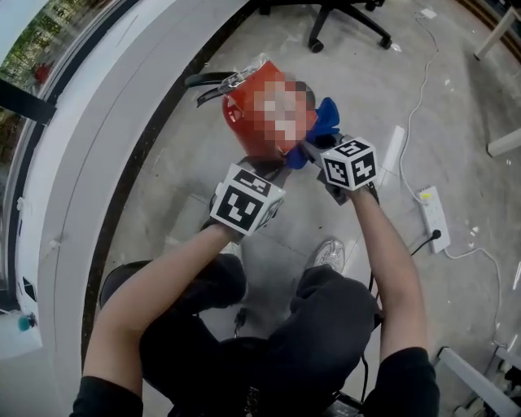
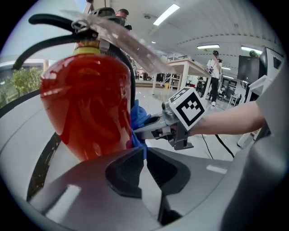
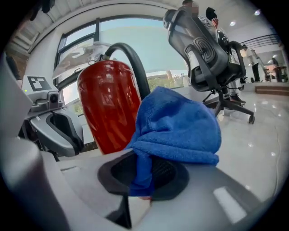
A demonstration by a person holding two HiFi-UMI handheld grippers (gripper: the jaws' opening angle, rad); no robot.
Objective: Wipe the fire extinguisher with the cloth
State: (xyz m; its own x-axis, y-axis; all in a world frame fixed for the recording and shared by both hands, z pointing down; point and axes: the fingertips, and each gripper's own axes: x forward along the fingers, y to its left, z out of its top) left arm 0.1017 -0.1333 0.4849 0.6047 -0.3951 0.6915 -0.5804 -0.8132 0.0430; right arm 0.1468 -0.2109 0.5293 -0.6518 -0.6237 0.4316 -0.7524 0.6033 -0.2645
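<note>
On the floor by the curved sill, the fire extinguisher (image 1: 238, 120) is stood, with the cloth (image 3: 178, 124) held bunched at its side, clenched in the right gripper (image 3: 142, 175). The left gripper (image 2: 144, 154) is closed at the base with nothing plainly gripped. The unheld cylinder could be tipped by a hard wipe.

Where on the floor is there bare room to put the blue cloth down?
Bare floor lies between the fire extinguisher and the office chair, and left of it toward the dark strip. Right is crowded: power strip, cables.
</note>
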